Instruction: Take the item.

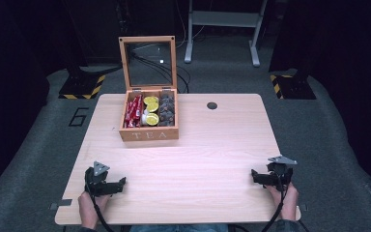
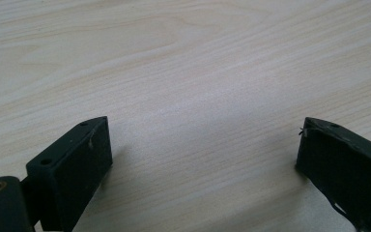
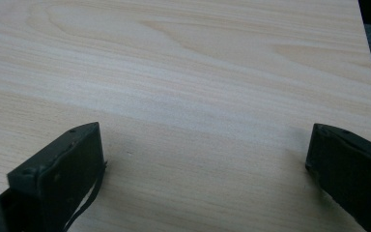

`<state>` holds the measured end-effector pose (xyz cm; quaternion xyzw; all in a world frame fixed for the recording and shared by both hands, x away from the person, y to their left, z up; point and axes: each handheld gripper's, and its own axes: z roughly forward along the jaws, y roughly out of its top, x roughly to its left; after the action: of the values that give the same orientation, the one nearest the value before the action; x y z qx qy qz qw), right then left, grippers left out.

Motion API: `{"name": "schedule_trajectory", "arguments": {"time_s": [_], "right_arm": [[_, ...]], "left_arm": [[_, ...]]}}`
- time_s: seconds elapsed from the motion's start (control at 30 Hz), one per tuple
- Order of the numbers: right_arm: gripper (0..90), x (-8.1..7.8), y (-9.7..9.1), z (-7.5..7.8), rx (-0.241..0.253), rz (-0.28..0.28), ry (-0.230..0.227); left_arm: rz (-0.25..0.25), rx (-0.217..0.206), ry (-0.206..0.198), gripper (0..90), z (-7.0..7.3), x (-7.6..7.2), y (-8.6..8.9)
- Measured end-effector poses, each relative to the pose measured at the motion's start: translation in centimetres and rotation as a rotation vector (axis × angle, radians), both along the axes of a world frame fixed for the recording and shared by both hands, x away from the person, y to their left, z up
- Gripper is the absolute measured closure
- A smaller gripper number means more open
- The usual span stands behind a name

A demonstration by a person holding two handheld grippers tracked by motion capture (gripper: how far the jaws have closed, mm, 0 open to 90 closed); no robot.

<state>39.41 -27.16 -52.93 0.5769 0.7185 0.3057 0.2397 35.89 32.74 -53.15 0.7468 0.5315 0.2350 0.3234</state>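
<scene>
A wooden tea box point(image 1: 149, 134) marked TEA stands at the far middle of the table point(image 1: 212, 145), its glass lid point(image 1: 148, 62) propped upright; red sachets point(image 1: 134, 111) fill its left compartment, yellow-topped capsules point(image 1: 150, 108) the middle, dark capsules point(image 1: 167, 110) the right, though their labels are too small to read; a round cable hole point(image 1: 212, 105) lies to the box's right; the left gripper point(image 1: 107, 185) rests near the table's near left corner, jaws wide apart over bare wood; the right gripper point(image 1: 266, 178) rests near the near right edge, jaws likewise apart and holding nothing; both sit well apart from the box, with bare tabletop between; the person's forearms are cut off at the near edge.
</scene>
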Motion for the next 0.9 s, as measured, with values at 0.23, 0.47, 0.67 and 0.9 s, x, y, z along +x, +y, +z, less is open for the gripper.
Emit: {"name": "schedule_trajectory", "arguments": {"time_s": [0.23,0.47,0.67,0.9], "right_arm": [[0.0,-0.11,-0.05,-0.01,-0.007,-0.013,-0.003],[0.0,-0.03,0.0,0.04,-0.009,-0.017,0.003],[0.0,-0.03,0.16,0.09,-0.019,-0.017,0.001],[0.0,-0.02,0.19,0.09,-0.017,-0.016,0.001]], "left_arm": [[0.012,-0.003,0.003,5.0,0.0,0.03,0.07],[0.008,0.0,0.001,4.9,0.0,0.08,0.13],[0.012,0.0,0.001,4.6,-0.01,0.11,0.09],[-0.019,0.007,0.019,4.5,0.17,0.35,0.09]]}}
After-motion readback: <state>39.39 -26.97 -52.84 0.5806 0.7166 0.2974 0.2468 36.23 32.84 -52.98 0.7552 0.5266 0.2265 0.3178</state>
